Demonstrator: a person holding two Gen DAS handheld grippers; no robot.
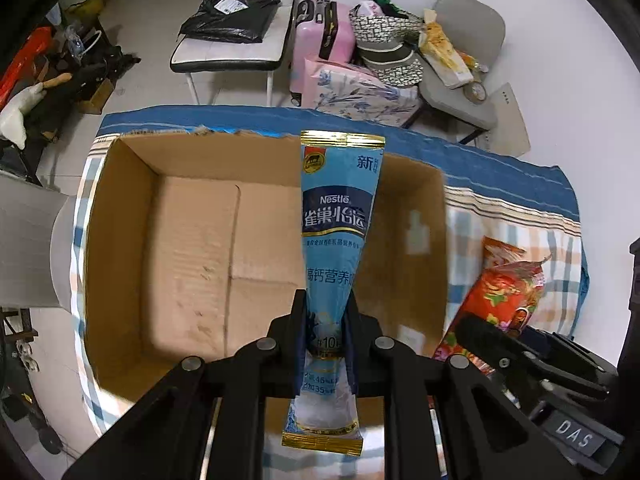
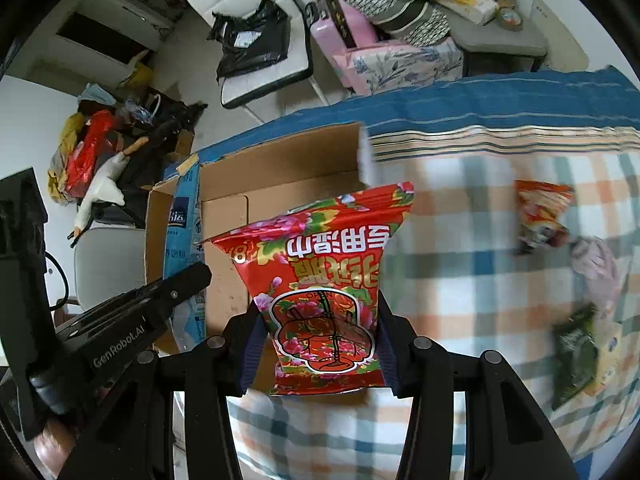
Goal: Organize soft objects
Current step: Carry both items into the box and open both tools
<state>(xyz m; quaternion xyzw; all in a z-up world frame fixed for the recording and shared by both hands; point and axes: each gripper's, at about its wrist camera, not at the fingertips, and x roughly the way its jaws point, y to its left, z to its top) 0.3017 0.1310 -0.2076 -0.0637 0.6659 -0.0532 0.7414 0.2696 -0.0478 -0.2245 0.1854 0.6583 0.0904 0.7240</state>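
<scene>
Two packs are in the air at once: the left tongs point(image 1: 326, 320) are pinched shut on a blue Nestle sachet point(image 1: 336, 248), its long axis pointing straight ahead over the open cardboard box point(image 1: 120, 240), while the right tongs point(image 2: 318, 328) are clamped on a red wet-wipes pack point(image 2: 324, 280) just past the box's near-right edge (box interior looks bare). Left is nearer the drop, I reckon. More packets point(image 2: 540, 216) wait on the checked bench point(image 2: 460, 300).
</scene>
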